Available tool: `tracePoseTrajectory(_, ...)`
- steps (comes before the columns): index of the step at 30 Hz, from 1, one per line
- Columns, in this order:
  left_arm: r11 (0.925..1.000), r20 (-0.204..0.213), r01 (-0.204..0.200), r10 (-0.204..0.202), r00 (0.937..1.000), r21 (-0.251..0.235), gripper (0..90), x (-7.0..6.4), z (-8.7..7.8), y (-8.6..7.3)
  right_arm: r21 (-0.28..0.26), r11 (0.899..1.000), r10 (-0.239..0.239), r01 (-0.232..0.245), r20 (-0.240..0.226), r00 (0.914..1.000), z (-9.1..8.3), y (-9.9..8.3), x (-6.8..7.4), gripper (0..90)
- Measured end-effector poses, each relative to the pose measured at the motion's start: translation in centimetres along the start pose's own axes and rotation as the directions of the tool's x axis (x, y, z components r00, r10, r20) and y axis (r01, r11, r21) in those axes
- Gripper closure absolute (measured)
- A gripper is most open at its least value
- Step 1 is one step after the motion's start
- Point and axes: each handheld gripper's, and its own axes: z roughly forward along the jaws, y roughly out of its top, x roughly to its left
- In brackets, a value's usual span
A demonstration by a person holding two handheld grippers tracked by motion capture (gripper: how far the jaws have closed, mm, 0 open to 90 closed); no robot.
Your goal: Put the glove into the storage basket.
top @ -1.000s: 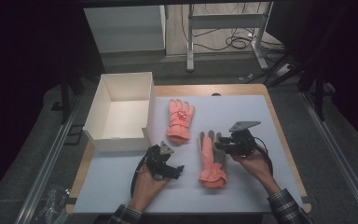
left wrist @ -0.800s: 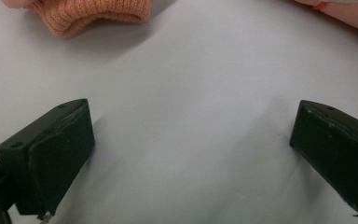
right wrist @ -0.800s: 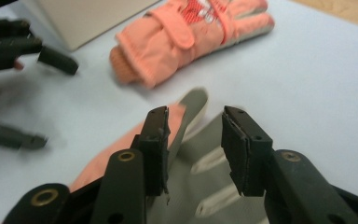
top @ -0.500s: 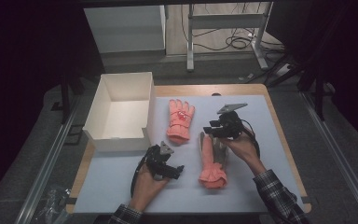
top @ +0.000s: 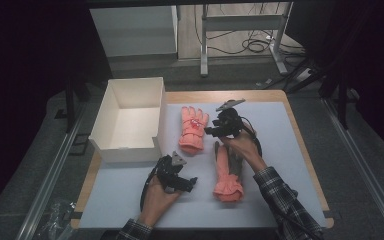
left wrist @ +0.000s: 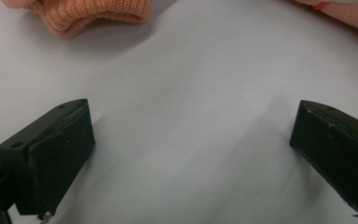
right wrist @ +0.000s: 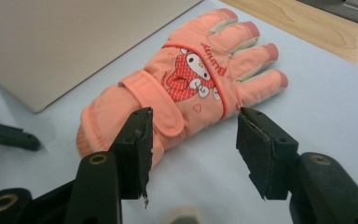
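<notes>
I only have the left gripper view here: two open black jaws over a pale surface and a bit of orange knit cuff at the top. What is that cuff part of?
Observer: It belongs to the near glove, which lies flat on the table with its cuff toward the person.
Operator: Is there a second glove?
Observer: Yes, the far glove lies beside the white box and carries a cartoon patch on its back.
Operator: Where is the other gripper?
Observer: The right gripper is open and pointed at the far glove, not yet closed on it.
Operator: Anything in the box?
Observer: In the high view it looks empty.
</notes>
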Motion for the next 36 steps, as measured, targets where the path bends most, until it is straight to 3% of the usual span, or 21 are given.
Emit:
tracePoseTrajectory(7,1.0,0.0,0.001,-0.001,1.0,-0.002,0.0,0.0,0.0,0.0,0.02,1.0,-0.009,0.009,-0.022,0.9997,2.1,1.3,-0.1,49.3)
tracePoseTrajectory(14,0.9999,0.002,0.01,-0.01,0.9999,-0.002,0.0,-0.1,0.0,0.0,0.057,0.998,-0.039,0.04,-0.011,0.9992,4.4,2.6,-0.2,52.4)
tracePoseTrajectory(20,1.0,0.002,0.009,-0.009,1.0,-0.002,0.0,-0.1,0.0,0.0,0.086,0.995,-0.046,0.045,0.012,0.9989,6.3,3.7,-0.1,48.9)
tracePoseTrajectory(27,1.0,0.002,0.009,-0.009,1.0,-0.001,0.0,-0.1,0.0,0.0,0.144,0.989,-0.047,0.041,0.034,0.9984,8.3,3.6,-0.1,45.6)
tracePoseTrajectory(30,1.0,0.002,0.007,-0.007,1.0,-0.001,0.0,0.0,0.0,0.0,0.178,0.984,-0.02,0.017,0.02,0.9996,9.0,3.3,-0.3,50.9)
tracePoseTrajectory(33,1.0,0.002,0.007,-0.007,1.0,-0.001,0.0,0.0,0.0,0.0,0.189,0.982,0.016,-0.015,-0.004,0.9999,9.2,3.1,-0.4,63.0)
tracePoseTrajectory(36,1.0,0.001,0.007,-0.007,1.0,-0.001,0.0,0.0,0.0,0.0,0.194,0.981,0.0,0.001,-0.003,1.0,9.2,3.2,-0.2,75.4)
